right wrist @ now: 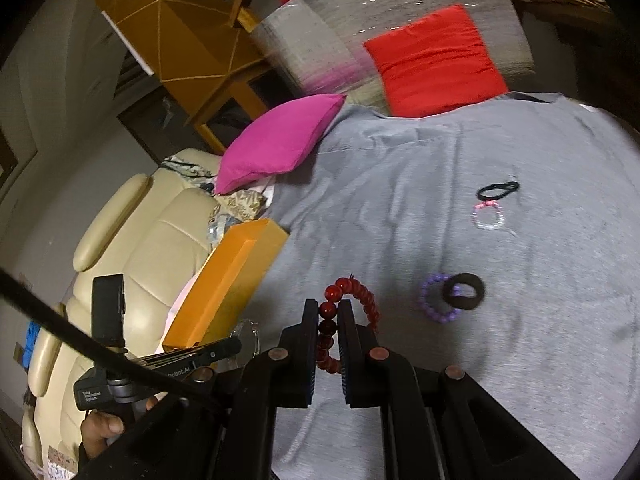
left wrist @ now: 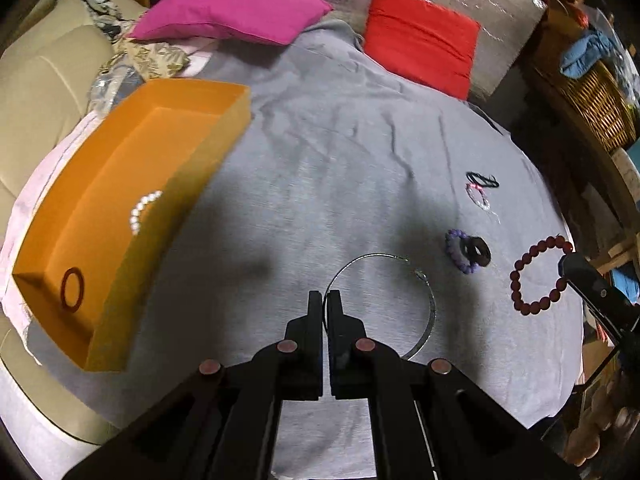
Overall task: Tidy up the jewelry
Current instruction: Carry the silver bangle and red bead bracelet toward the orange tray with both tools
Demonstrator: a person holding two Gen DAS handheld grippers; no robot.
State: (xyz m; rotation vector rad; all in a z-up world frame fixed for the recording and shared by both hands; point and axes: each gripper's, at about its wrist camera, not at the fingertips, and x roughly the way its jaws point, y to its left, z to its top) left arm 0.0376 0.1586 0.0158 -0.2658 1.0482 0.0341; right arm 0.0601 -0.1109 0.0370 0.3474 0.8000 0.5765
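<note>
My left gripper point(left wrist: 325, 298) is shut on a thin silver hoop point(left wrist: 433, 308), held above the grey cloth point(left wrist: 320, 160). To its left stands an orange box point(left wrist: 224, 128) holding a pearl bracelet point(left wrist: 144, 204) and a dark red ring point(left wrist: 64, 292). My right gripper point(right wrist: 328, 308) is shut on a red bead bracelet point(right wrist: 362, 292), which hangs at the right in the left wrist view point(left wrist: 520, 300). A purple bead bracelet point(right wrist: 428, 284), a black ring point(right wrist: 476, 288), a black hair tie point(right wrist: 496, 189) and a pink bead bracelet point(right wrist: 478, 216) lie on the cloth.
A pink cushion point(left wrist: 236, 8) and a red cushion point(left wrist: 420, 48) lie at the far edge of the cloth. A cream sofa point(right wrist: 132, 240) runs behind the box. A wicker basket point(left wrist: 596, 108) stands at the right. A person's hand point(right wrist: 100, 428) holds the left gripper.
</note>
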